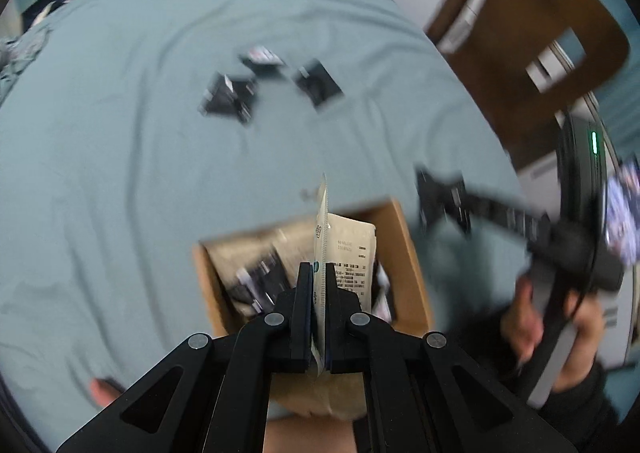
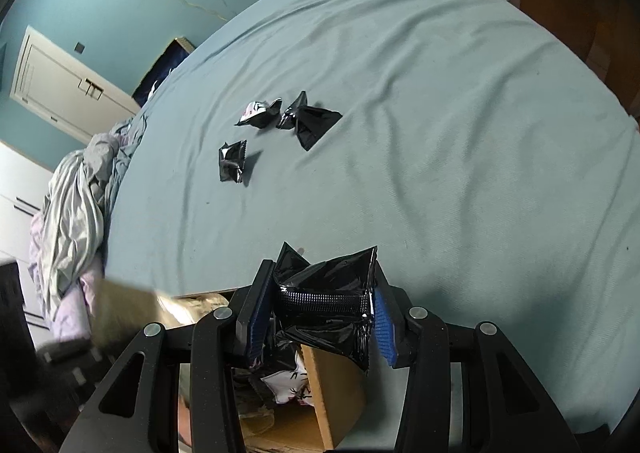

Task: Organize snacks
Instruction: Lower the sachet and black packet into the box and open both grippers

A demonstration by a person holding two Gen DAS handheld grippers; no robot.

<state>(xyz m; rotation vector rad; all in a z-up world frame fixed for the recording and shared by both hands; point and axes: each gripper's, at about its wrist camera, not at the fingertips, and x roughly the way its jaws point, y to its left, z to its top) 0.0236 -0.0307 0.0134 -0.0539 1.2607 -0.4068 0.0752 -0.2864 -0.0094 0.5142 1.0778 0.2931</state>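
- The left gripper (image 1: 319, 273) points steeply down over an open cardboard box (image 1: 404, 237) that sits on a table under a blue-grey cloth (image 1: 120, 173).
- Its jaws stand nearly together, with the thin sealed edge of a pale printed packet (image 1: 352, 249) between them; the packet stands on edge, its printed face turned to the right, and hangs over the inside of the box. Whether the pads press on it firmly cannot be told for sure, but the packet sits right between them with almost no gap.
- Inside the box lie more packets, dark and pale, blurred in the left wrist view.
- A fingertip (image 1: 102, 389) of the holding hand shows at the lower left of that view.
- The right gripper (image 2: 320, 293) points down at a slant, above the near wall of the same box, and is clenched on a crumpled black snack packet (image 2: 328, 285); the blue pads (image 2: 384, 329) press on its two sides, and the packet's ribbed seal runs across between them.
- In the left wrist view the person's right hand (image 1: 560, 337) wraps the grey handle of that gripper, with a dark sleeve at the wrist.
- Three more black packets (image 2: 308, 121) lie loose on the cloth farther out, close to one another and well apart from the box.
- A brown wooden chair (image 1: 532, 33) stands beyond the table's far right edge.
- Bunched grey fabric (image 2: 76, 205) lies at the table's left edge.
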